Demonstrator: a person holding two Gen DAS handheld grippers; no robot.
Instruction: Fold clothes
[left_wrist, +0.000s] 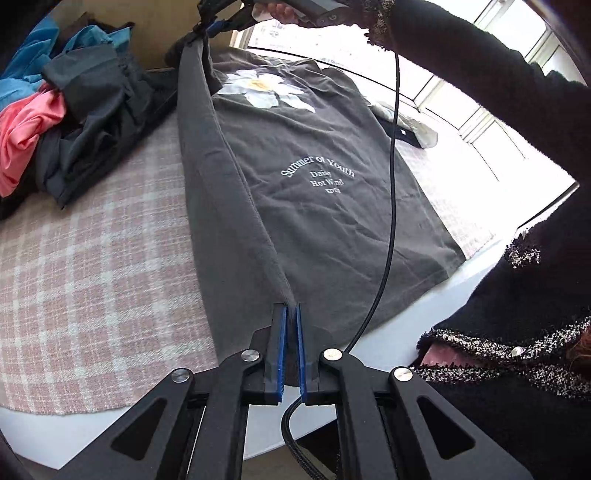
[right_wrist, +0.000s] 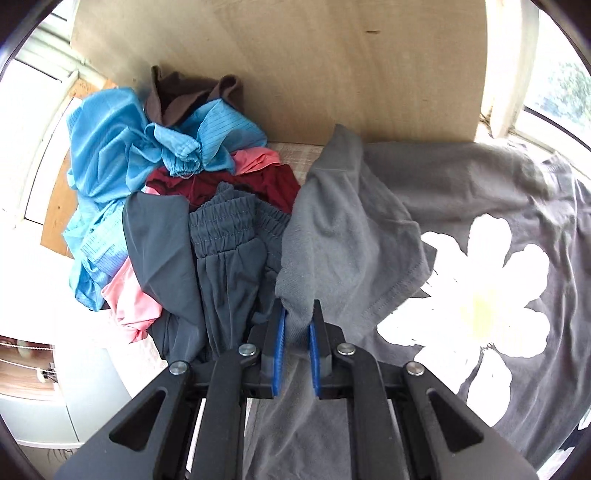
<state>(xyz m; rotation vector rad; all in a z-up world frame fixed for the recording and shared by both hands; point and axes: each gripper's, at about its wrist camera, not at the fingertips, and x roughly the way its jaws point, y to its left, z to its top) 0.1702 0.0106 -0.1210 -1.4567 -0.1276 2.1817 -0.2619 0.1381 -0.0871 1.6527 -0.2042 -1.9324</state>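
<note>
A dark grey T-shirt (left_wrist: 317, 206) with a white daisy print and white lettering lies on the checked cloth. My left gripper (left_wrist: 291, 314) is shut on the shirt's near bottom corner, with the left edge lifted into a taut fold. At the far end my right gripper (left_wrist: 207, 31) pinches the same edge. In the right wrist view my right gripper (right_wrist: 298, 317) is shut on a bunch of the grey T-shirt (right_wrist: 354, 229) by the sleeve, with the daisy print (right_wrist: 476, 295) to its right.
A heap of loose clothes (left_wrist: 62, 122) in blue, pink, dark grey and maroon lies left of the shirt, also in the right wrist view (right_wrist: 166, 206). A wooden panel (right_wrist: 295, 66) stands behind. A black cable (left_wrist: 391, 184) hangs across the shirt. A person's dark sleeve (left_wrist: 498, 85) reaches overhead.
</note>
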